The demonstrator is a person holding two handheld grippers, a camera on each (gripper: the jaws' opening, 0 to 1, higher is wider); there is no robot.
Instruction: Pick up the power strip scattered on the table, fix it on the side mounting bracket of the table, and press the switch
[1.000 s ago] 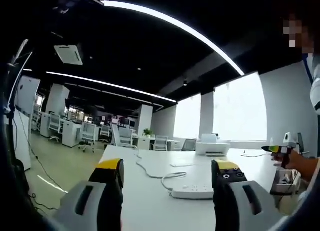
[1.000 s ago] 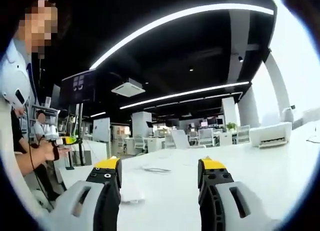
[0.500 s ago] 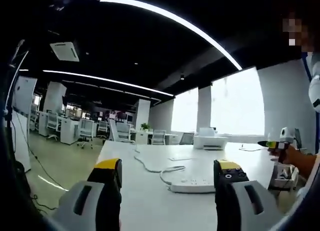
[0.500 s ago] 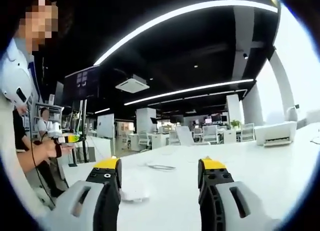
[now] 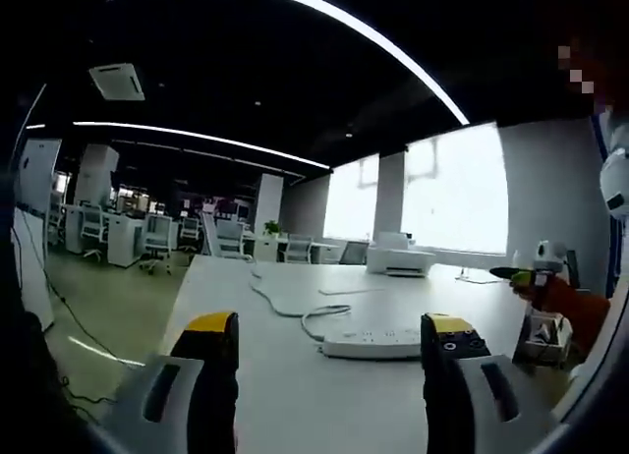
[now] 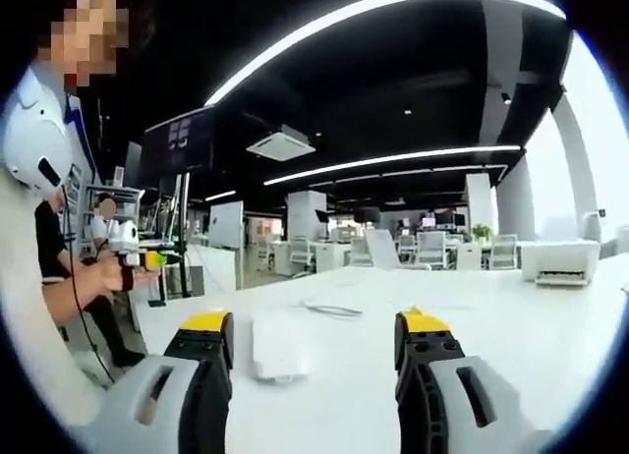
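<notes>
Both cameras have tipped down toward the white table (image 5: 295,405), where the power strip (image 5: 371,343) lies flat ahead of the empty, wide-open left gripper (image 5: 329,361) and right gripper (image 6: 313,351), seemingly lining up a pickup.

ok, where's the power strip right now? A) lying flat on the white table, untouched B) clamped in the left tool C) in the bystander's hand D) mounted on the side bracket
A: the power strip lies flat on the table with its cord trailing away, ahead of the open left tool, nothing gripping it.
</notes>
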